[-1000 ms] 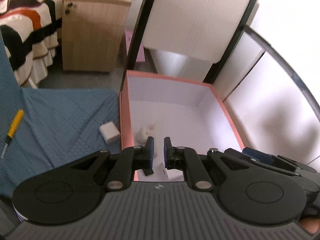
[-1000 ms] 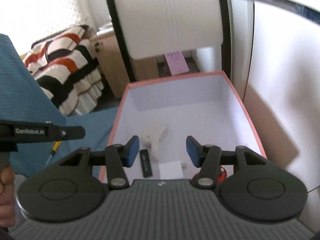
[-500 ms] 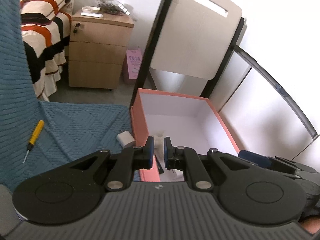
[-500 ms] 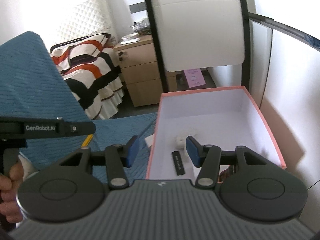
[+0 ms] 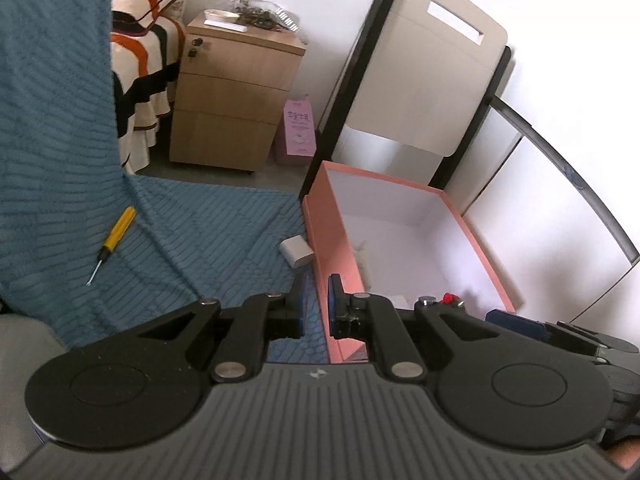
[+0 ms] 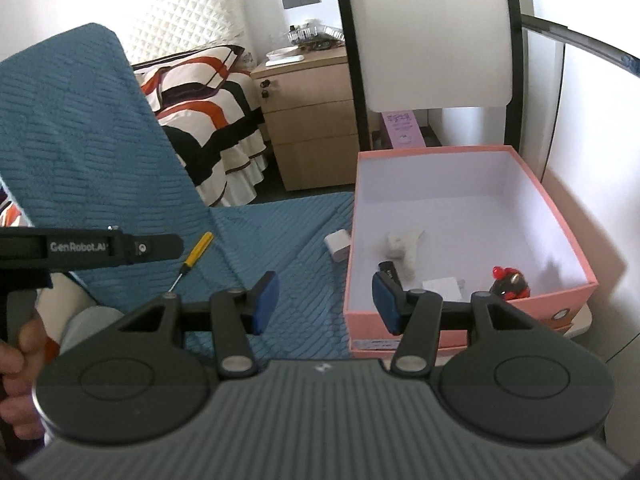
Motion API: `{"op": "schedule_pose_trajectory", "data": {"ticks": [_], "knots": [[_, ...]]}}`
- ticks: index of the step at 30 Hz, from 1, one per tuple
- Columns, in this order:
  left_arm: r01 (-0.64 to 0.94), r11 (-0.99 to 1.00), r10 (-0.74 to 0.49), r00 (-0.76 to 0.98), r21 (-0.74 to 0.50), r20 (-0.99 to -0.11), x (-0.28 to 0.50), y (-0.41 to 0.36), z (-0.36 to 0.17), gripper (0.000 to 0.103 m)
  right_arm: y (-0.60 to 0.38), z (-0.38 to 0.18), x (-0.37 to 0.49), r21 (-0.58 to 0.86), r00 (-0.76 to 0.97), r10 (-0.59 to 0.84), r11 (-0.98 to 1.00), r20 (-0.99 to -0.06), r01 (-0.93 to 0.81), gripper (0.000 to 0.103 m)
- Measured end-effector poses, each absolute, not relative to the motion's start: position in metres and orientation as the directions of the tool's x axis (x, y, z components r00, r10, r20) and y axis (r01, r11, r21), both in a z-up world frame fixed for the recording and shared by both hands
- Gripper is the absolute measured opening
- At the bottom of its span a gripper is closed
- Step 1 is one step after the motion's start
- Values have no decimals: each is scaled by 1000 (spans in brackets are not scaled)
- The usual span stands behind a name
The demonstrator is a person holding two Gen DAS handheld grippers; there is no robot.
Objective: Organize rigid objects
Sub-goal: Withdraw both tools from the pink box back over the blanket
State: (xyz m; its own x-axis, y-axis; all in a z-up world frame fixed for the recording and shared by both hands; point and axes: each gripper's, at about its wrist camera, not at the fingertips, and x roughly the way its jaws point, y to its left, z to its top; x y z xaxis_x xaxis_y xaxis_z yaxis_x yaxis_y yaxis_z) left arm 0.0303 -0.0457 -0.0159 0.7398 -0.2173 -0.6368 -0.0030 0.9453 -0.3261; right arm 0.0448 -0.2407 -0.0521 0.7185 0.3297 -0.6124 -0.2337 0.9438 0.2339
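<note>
A pink cardboard box (image 6: pixel 472 320) with smooth white inner walls sits on the ribbed, quilted teal cover (image 6: pixel 280 240). Inside it lie a crumpled white lump (image 6: pixel 404 246), a flat white square charger (image 6: pixel 442 285), a slim black stick (image 6: pixel 387 269) partly hidden behind the right gripper's finger, and a glossy red-and-black figurine (image 6: pixel 510 280) by the near wall. Just beside the box's left wall, on the cover, rests a blocky white plug adapter (image 5: pixel 297 251), and well apart to the left lies a screwdriver (image 5: pixel 113 240) with a yellow handle and thin metal shaft. The left gripper (image 5: pixel 314 304) hangs over the box's left wall with its fingers narrow and holding nothing. The right gripper (image 6: pixel 326 300) has its blue-padded fingers spread wide, empty. Behind stand a wooden drawer cabinet (image 6: pixel 312 116), a striped bed (image 6: pixel 208 96) and a white chair back (image 6: pixel 432 32).
</note>
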Motion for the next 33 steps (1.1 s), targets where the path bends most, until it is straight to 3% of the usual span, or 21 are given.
{"op": "schedule_pose_trajectory", "data": {"ticks": [33], "knots": [[-46, 937, -208, 724, -346, -658, 49, -6, -82, 10, -205, -100, 52, 204, 662, 304, 952, -685, -227, 55]]}}
